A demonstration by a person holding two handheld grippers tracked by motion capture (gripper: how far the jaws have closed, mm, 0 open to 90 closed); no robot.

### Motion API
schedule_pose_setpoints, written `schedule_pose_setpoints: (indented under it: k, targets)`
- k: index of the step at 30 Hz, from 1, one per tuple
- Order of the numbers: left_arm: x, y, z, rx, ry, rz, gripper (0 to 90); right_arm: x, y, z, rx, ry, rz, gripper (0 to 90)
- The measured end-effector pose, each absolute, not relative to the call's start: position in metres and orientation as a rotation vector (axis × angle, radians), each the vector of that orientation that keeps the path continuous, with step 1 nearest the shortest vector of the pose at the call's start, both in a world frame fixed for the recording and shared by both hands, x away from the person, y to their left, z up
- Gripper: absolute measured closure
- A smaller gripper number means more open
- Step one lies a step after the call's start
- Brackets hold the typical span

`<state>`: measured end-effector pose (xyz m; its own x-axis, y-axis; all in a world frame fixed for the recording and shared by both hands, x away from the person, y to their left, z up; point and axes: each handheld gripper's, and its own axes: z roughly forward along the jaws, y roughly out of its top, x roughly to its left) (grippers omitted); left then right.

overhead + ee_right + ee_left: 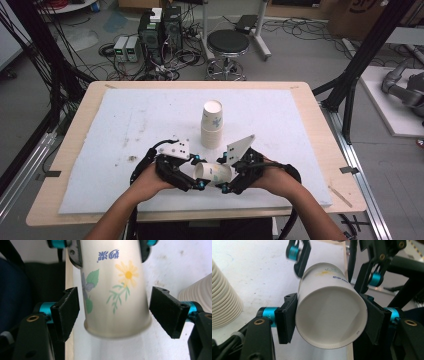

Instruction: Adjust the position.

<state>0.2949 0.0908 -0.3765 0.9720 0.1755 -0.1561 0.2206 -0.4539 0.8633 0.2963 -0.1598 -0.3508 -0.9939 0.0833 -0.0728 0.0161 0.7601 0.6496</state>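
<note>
Cups stacked in a tall pile point(212, 125) stand at the middle of the high view, just above the two claws and apart from them; the pile's ribbed side also shows at the left edge of the left gripper view and at the right edge of the right gripper view. Below it, a single paper cup point(213, 172) with a flower print lies on its side between the claws, lower centre of the frame. The left claw point(198, 182) is clamped on the cup near its open mouth, pads pressing both sides. The right claw point(226, 186) sits around the cup's base end with its jaws spread, gaps showing on both sides. Both work over a white foam sheet point(125, 125) with dark smudges, laid on a pale wooden tabletop point(82, 115). Beyond, at top centre, a black round stool point(228, 45) stands on a grey floor among tangled cables and computer towers point(160, 30).
</note>
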Motion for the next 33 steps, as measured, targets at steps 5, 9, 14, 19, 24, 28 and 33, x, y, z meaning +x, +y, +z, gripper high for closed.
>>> schedule_pose_setpoints:
  k: [5, 9, 14, 19, 24, 28, 33]
  targets:
    - [0.295, 0.102, -0.381, 1.99, 0.309, -0.062, 34.8, 0.297, -0.17, -0.344, 0.134, 2.797, 1.176, 23.0]
    - [0.293, 0.111, -0.384, 1.939, 0.326, -0.043, 34.8, 0.296, -0.178, -0.34, 0.177, 2.734, 1.291, 22.3]
    - [0.289, 0.118, -0.386, 1.882, 0.338, -0.006, 35.0, 0.295, -0.186, -0.344, 0.265, 2.664, 1.395, 21.7]
    - [0.284, 0.121, -0.39, 1.832, 0.334, 0.036, 35.2, 0.291, -0.198, -0.357, 0.388, 2.562, 1.564, 21.0]
    - [0.278, 0.123, -0.394, 1.792, 0.318, 0.065, 35.3, 0.285, -0.204, -0.375, 0.427, 2.496, 1.609, 20.6]
    - [0.273, 0.128, -0.4, 1.747, 0.318, 0.072, 35.4, 0.28, -0.207, -0.387, 0.447, 2.467, 1.664, 20.6]
    - [0.271, 0.131, -0.406, 1.718, 0.32, 0.066, 35.3, 0.279, -0.208, -0.397, 0.457, 2.457, 1.706, 20.7]
